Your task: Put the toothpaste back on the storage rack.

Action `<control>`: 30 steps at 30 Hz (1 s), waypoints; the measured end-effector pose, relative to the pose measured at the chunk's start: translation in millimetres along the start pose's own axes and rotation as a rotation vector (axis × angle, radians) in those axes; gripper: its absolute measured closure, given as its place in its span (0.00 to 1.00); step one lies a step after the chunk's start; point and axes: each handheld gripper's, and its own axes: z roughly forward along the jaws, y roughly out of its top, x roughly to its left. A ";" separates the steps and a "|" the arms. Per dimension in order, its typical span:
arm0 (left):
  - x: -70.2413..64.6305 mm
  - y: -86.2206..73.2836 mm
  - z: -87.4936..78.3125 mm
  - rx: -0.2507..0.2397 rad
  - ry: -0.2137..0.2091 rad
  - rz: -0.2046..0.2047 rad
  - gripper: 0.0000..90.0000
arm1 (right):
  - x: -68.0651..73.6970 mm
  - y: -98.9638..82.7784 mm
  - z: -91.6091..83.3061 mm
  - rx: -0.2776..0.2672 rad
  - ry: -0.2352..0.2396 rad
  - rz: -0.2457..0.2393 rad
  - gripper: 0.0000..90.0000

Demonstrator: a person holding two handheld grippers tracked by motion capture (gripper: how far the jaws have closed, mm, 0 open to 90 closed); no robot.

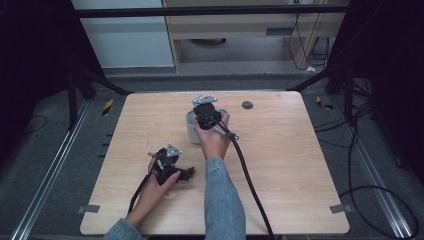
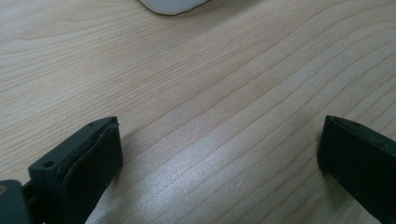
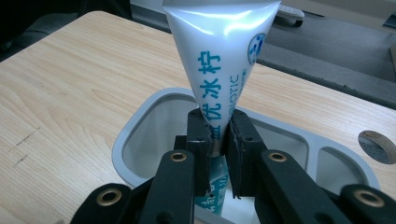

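A white toothpaste tube (image 3: pixel 219 56) with blue print stands upright, its lower end inside a grey holder cup (image 3: pixel 135 126). My right gripper (image 3: pixel 219 135) is shut on the tube's narrow lower part, directly over the cup's large compartment. From above, the right gripper (image 1: pixel 206 111) sits over the cup (image 1: pixel 191 127) near the table's middle back. My left gripper (image 1: pixel 175 172) rests low near the front left of the table, jaws wide apart with bare wood between them in the left gripper view (image 2: pixel 219 163). The cup's white edge (image 2: pixel 170 5) shows at the top of that view.
The wooden table (image 1: pixel 280 165) has a small round dark hole (image 1: pixel 247 105) at the back right of the cup. A black cable (image 1: pixel 250 180) trails from the right gripper toward the front edge. Black frame legs and cables lie on the floor around the table.
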 end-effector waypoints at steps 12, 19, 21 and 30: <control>0.0 0.0 -0.1 0.001 0.000 0.000 0.00 | -0.1 3.0 2.9 0.014 0.006 0.005 0.89; 0.0 0.0 -0.1 0.001 0.000 0.000 0.00 | -1.2 4.4 4.9 0.018 0.009 0.010 0.88; 0.0 0.0 -0.1 0.001 -0.001 -0.001 0.00 | -1.5 4.2 5.5 0.014 0.010 0.013 0.88; 0.0 0.0 0.0 0.001 0.000 0.000 0.00 | -2.3 4.8 6.0 0.017 0.016 0.017 0.88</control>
